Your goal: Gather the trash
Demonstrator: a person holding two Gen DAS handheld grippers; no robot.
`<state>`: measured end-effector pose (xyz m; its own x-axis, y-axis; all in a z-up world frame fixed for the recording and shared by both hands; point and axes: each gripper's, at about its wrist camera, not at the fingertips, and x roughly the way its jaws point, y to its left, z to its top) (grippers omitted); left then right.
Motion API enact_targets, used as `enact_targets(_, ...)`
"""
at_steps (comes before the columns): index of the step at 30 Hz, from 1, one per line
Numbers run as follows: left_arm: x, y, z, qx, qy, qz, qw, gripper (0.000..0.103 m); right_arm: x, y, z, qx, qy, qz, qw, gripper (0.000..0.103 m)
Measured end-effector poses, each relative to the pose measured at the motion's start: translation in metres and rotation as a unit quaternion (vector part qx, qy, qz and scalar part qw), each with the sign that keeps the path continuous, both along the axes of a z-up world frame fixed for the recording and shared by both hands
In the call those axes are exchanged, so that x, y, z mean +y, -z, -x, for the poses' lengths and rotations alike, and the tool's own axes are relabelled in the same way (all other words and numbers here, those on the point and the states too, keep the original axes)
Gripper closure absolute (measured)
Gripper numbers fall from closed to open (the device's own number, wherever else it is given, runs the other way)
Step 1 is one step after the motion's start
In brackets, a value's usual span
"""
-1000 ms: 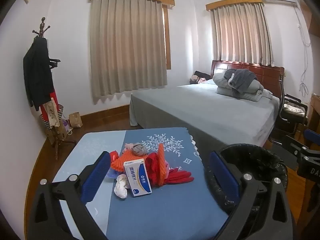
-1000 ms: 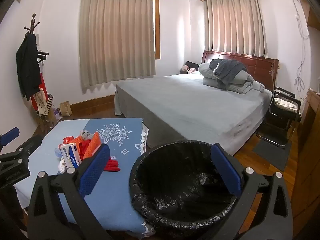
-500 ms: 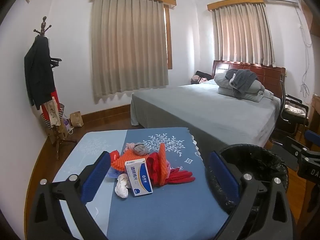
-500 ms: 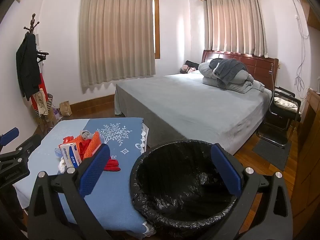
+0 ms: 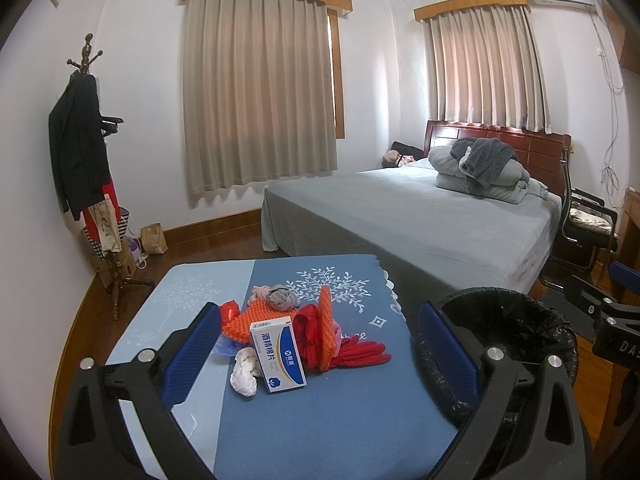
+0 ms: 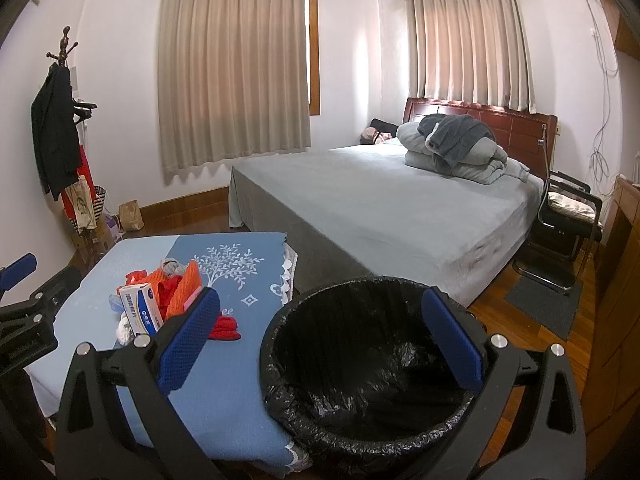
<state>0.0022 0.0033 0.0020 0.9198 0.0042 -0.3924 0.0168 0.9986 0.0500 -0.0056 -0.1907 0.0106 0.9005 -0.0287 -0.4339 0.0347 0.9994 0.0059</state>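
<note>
Nothing has visibly moved: left claw (image 5: 320,354), wide open and empty, faces the box (image 5: 277,356), nearer than the right.

A white-and-blue box (image 5: 277,355) stands tilted at the front of a small trash pile with a crumpled white wad (image 5: 244,372), orange foam netting (image 5: 326,328) and red fabric (image 5: 362,354) on the blue tablecloth, beside an empty black-lined bin (image 6: 360,364).
</note>
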Motion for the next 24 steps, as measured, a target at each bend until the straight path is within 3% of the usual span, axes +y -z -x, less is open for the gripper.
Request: enact_targets(24,-0.0003,0.0000,0.0001,0.000,0.000,0.000,1.0000,0.006,0.0015,0.0069,-0.0001,0.002,-0.001,-0.001,1.000,0.005)
